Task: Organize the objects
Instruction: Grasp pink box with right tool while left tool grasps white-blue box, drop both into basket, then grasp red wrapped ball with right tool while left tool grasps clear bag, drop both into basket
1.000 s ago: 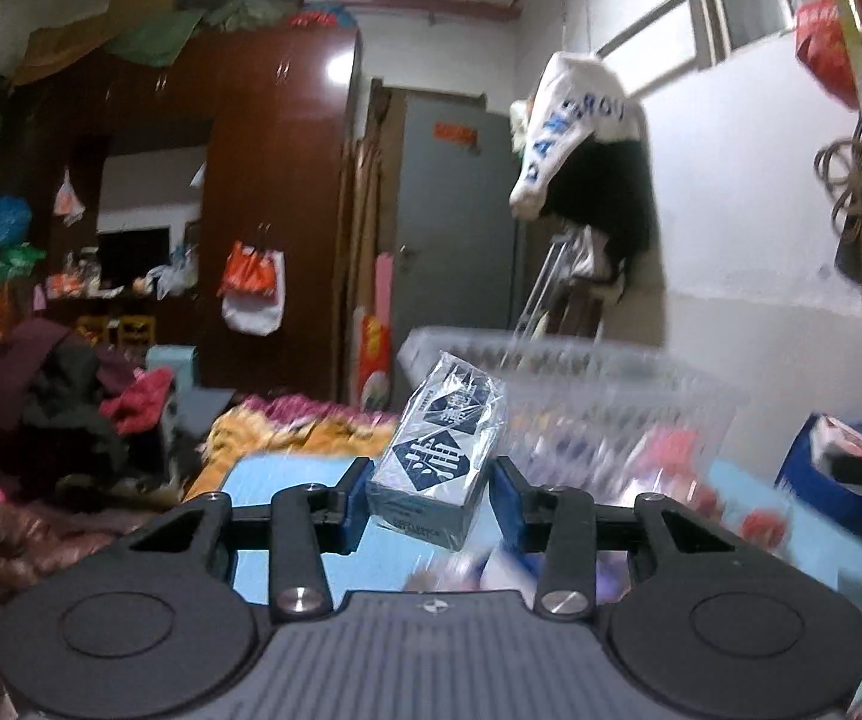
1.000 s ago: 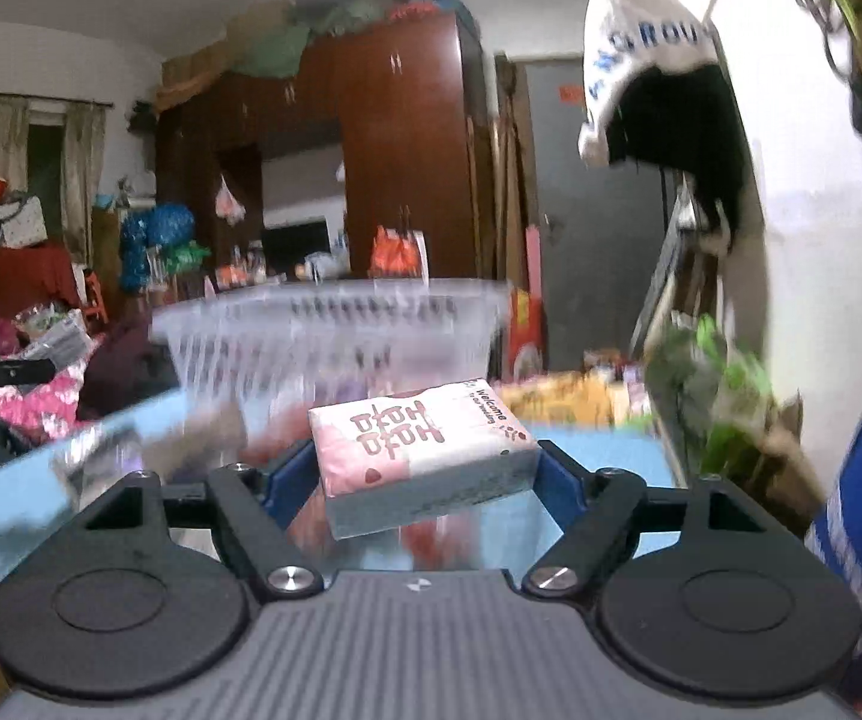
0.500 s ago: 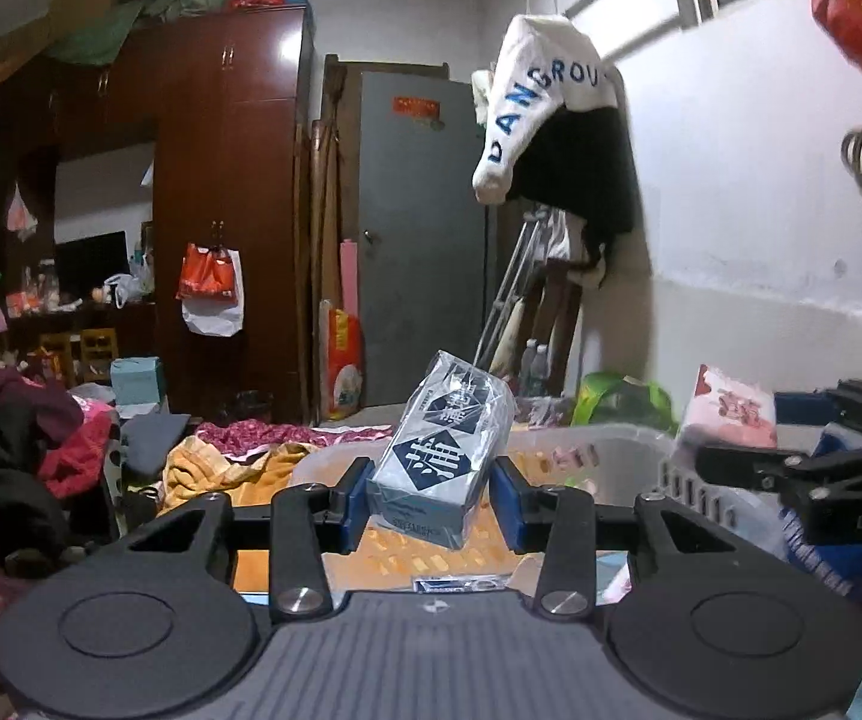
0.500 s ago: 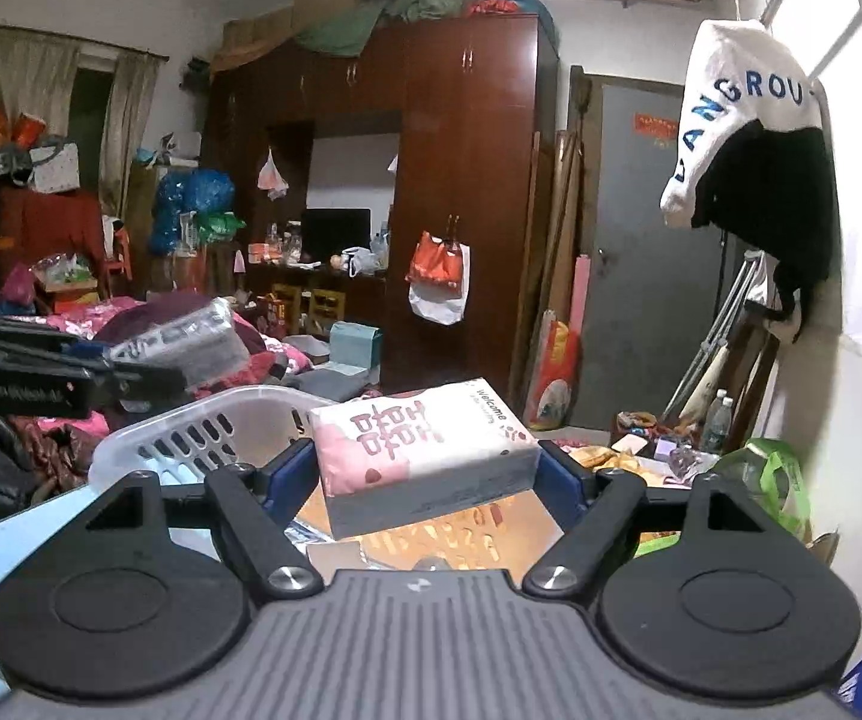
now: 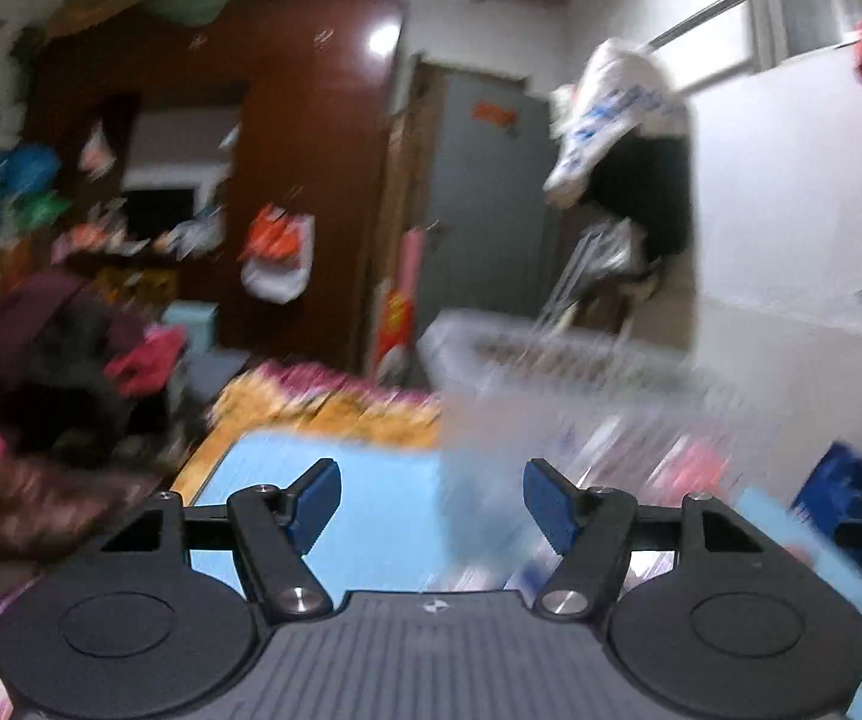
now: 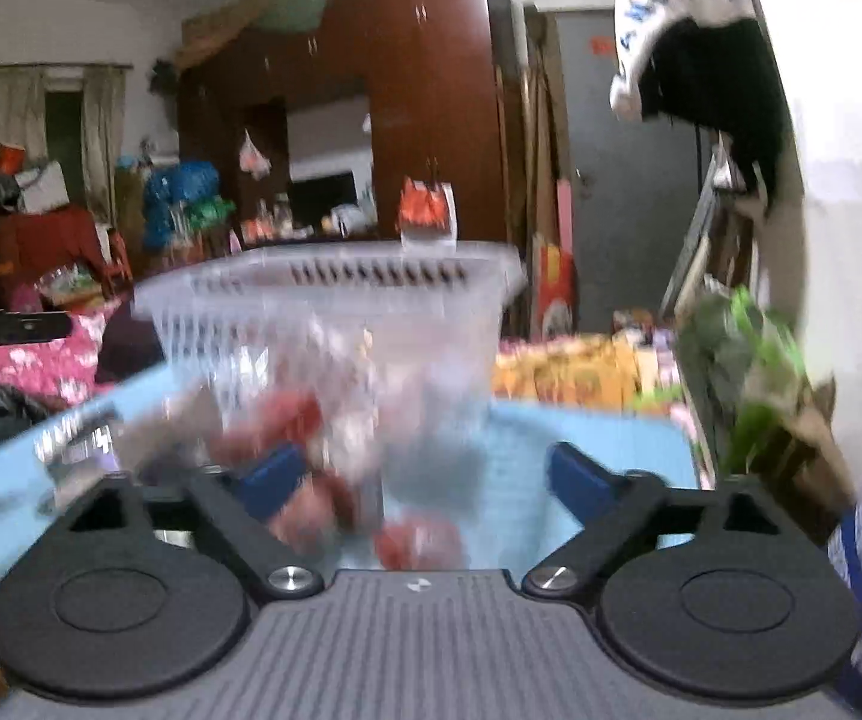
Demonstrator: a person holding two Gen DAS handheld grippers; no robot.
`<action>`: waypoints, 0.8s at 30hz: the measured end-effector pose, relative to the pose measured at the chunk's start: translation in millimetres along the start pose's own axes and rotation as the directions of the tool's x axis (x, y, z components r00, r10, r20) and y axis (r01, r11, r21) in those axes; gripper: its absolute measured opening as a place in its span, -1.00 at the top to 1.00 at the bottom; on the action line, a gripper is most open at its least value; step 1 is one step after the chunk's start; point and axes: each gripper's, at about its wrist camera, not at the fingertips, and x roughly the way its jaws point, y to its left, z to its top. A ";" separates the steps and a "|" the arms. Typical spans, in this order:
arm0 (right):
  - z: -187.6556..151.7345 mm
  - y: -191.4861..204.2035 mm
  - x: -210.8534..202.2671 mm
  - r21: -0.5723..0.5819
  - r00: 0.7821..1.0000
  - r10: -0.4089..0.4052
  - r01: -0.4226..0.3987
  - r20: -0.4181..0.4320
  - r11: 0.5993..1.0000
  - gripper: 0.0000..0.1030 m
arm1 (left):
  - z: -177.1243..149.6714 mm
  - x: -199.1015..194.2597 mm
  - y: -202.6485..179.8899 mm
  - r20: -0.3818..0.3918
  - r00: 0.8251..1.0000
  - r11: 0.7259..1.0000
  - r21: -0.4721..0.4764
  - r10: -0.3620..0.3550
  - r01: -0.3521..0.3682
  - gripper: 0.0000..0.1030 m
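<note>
- Left gripper (image 5: 431,501): jaws opening, nothing between them; blue table (image 5: 371,516) visible through the gap.
- Right gripper (image 6: 425,477): jaws spread, empty.
- Clear basket (image 6: 335,300) just beyond both grippers; blurred reddish items inside it, identity unclear.
- Judgement: both hands free; items left to collect cannot be told.
</note>
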 end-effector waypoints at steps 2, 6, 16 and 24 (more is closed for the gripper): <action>-6.8 3.3 10.7 -0.008 0.999 0.008 -0.008 -0.052 1.000 -0.44 | -13.1 1.3 5.9 -0.046 0.999 1.000 -0.021 0.000 -0.001 -0.38; -8.8 9.6 23.9 0.005 0.996 0.008 -0.008 -0.084 1.000 -0.40 | -26.5 4.9 6.5 -0.095 0.995 0.999 -0.014 0.031 -0.032 -0.38; -20.9 4.2 29.8 0.030 0.989 -0.017 0.021 -0.147 0.999 -0.38 | -35.1 19.1 -22.0 -0.170 0.984 0.993 0.118 0.046 -0.026 -0.44; -22.9 3.9 32.0 0.019 0.987 -0.024 0.027 -0.160 0.999 0.04 | -42.5 22.9 -12.2 -0.168 0.985 0.996 0.085 0.038 -0.024 0.23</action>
